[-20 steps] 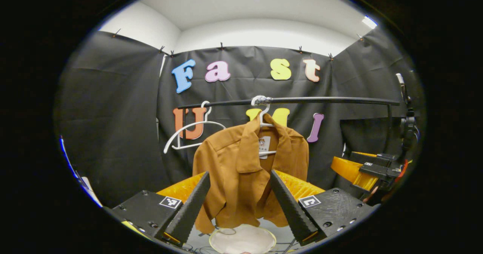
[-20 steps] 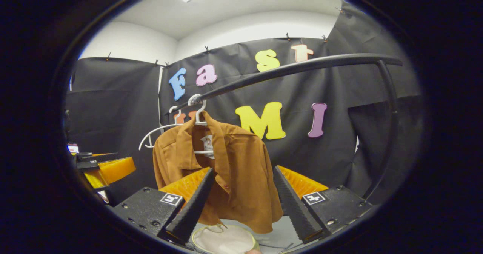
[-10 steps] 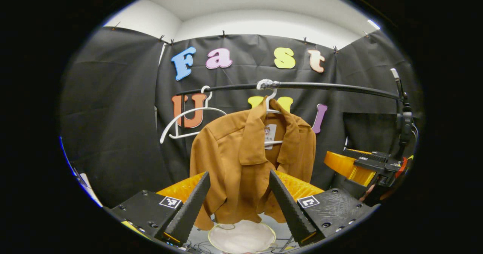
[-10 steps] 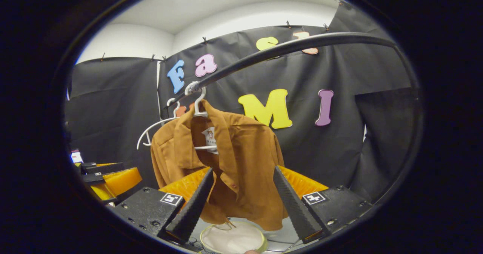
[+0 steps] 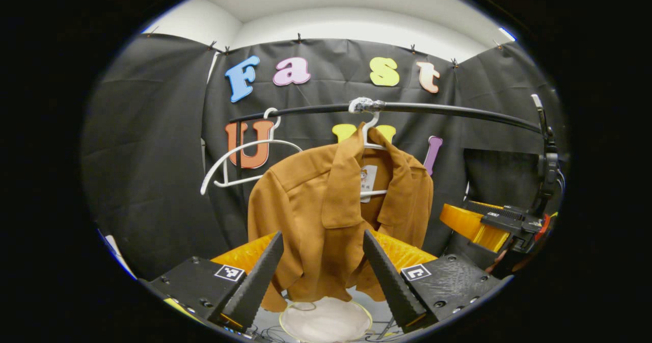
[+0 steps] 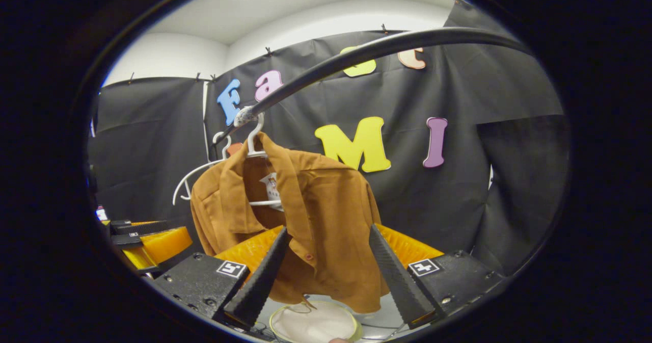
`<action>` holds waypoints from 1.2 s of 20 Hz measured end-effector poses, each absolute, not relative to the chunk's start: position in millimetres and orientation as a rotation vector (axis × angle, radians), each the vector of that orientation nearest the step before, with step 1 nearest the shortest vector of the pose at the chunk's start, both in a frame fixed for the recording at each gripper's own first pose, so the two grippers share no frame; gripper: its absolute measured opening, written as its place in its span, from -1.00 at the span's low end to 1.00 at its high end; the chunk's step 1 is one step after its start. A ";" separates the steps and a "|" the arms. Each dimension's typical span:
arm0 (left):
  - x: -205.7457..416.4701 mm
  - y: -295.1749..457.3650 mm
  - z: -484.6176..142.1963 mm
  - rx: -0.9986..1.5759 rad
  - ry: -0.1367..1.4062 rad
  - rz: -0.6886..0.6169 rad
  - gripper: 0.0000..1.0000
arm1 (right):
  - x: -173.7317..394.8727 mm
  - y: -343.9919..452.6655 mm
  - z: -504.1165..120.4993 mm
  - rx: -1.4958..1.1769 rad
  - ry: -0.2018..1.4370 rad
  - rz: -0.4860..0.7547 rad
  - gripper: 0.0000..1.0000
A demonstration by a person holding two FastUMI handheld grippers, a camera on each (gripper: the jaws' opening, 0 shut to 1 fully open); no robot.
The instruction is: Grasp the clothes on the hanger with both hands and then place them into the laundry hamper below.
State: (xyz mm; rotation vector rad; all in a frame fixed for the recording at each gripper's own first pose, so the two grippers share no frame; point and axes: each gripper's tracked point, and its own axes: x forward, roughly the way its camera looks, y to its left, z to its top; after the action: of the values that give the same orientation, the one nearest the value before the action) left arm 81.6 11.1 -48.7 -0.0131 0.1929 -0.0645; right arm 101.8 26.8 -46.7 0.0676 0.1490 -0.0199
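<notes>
Shirt (image 5: 326, 215): soft, light fabric, judged limp; hung on hanger (image 5: 371, 129).
Hold: shoulders advised.
Left claw (image 5: 320, 276): open, empty.
Right claw (image 6: 326, 276): open, empty.

Left claw (image 5: 322, 266) spread wide, level, right claw (image 6: 326, 264) likewise, both empty

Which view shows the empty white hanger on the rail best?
The left gripper view: the empty hanger hangs clear of the brown shirt, its whole arc visible. In the right gripper view the shirt covers part of it.
</notes>
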 end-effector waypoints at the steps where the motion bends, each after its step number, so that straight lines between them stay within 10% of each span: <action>1: 86.7 12.2 -50.3 -0.015 0.196 -0.067 0.92 | 106.8 26.8 -48.7 0.066 0.155 -0.019 1.00; 24: 178.6 -20.0 -90.7 -0.202 0.341 -0.073 0.92 | 211.4 69.7 -92.0 0.358 0.303 0.141 0.94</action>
State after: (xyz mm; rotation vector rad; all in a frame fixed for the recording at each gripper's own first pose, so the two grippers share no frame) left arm 178.6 -20.0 -90.7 -0.2015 0.3409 -0.0735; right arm 211.4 69.7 -92.0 0.3584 0.3031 0.1409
